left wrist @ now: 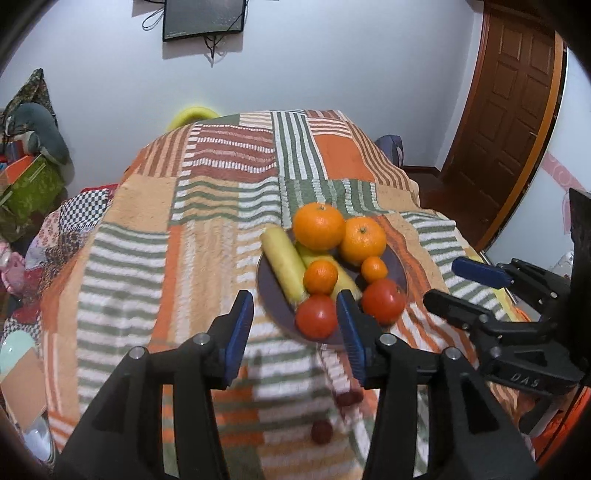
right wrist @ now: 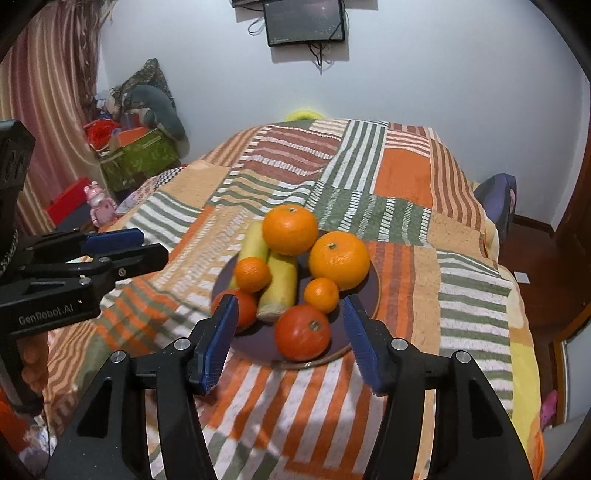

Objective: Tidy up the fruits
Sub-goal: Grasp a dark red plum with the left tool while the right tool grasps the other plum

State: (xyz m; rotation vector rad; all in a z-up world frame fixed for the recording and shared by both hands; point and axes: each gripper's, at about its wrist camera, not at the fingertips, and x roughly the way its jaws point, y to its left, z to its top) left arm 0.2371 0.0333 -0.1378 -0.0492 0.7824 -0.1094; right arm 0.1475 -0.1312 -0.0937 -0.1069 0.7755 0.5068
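Note:
A dark plate point(left wrist: 266, 291) point(right wrist: 360, 325) on the striped blanket holds two large oranges point(left wrist: 318, 226) point(right wrist: 290, 229), two small mandarins point(left wrist: 320, 276) point(right wrist: 321, 294), two tomatoes point(left wrist: 316, 315) point(right wrist: 302, 332) and two yellow bananas point(left wrist: 282, 264) point(right wrist: 279, 284). Two small dark red fruits point(left wrist: 321, 431) lie on the blanket in front of the plate, under my left gripper. My left gripper point(left wrist: 295, 328) is open and empty, just short of the plate's near rim. My right gripper point(right wrist: 290, 334) is open and empty, its fingers either side of the front tomato but above it.
The striped blanket point(left wrist: 184, 240) point(right wrist: 406, 173) covers a raised surface that drops off at the right edge. A wooden door point(left wrist: 509, 110) stands at the right. Boxes and cushions point(right wrist: 140, 147) are piled at the left wall. A monitor point(right wrist: 304, 22) hangs on the back wall.

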